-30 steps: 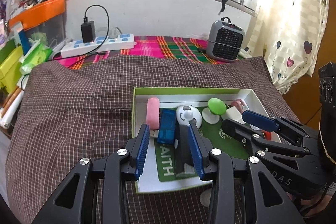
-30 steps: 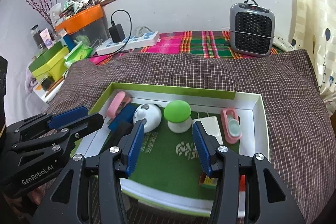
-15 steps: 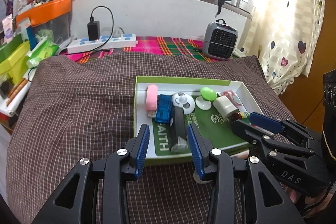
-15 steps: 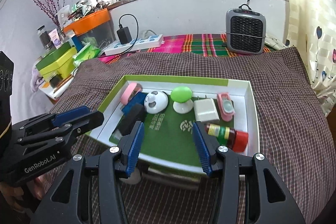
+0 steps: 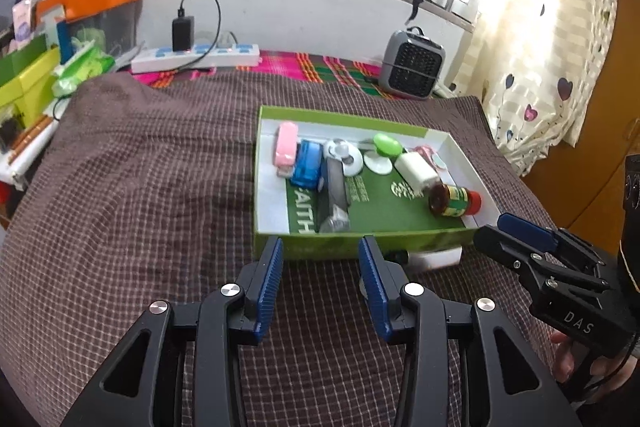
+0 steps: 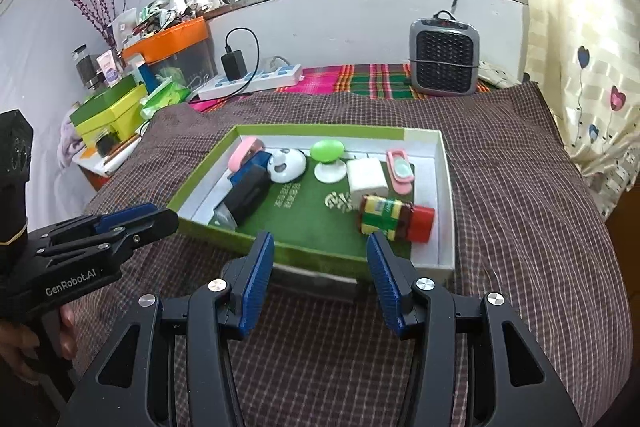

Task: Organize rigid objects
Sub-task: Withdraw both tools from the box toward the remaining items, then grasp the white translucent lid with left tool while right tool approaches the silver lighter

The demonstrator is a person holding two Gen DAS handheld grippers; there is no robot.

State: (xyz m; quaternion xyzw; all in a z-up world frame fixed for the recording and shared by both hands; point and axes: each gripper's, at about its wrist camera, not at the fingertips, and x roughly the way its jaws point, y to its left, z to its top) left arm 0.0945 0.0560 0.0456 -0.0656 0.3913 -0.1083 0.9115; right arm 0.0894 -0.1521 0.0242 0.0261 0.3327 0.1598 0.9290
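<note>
we are holding our left claw (image 5: 320, 259) and right claw (image 6: 320, 253), marked "genrobot.ai" and "das", both spread apart and gripping nothing, before the green-rimmed cardboard tray (image 6: 304, 255) reading "aith".

My left claw (image 5: 320, 259) is matt black plastic with ribbed blue pads (image 5: 271, 283) and shiny metal screws (image 5: 230, 289). The bedspread (image 5: 140, 187) is soft checked cloth. The box (image 6: 447, 187) looks like smooth cardboard; the jar (image 6: 394, 217) inside is glossy with a paper label.
</note>
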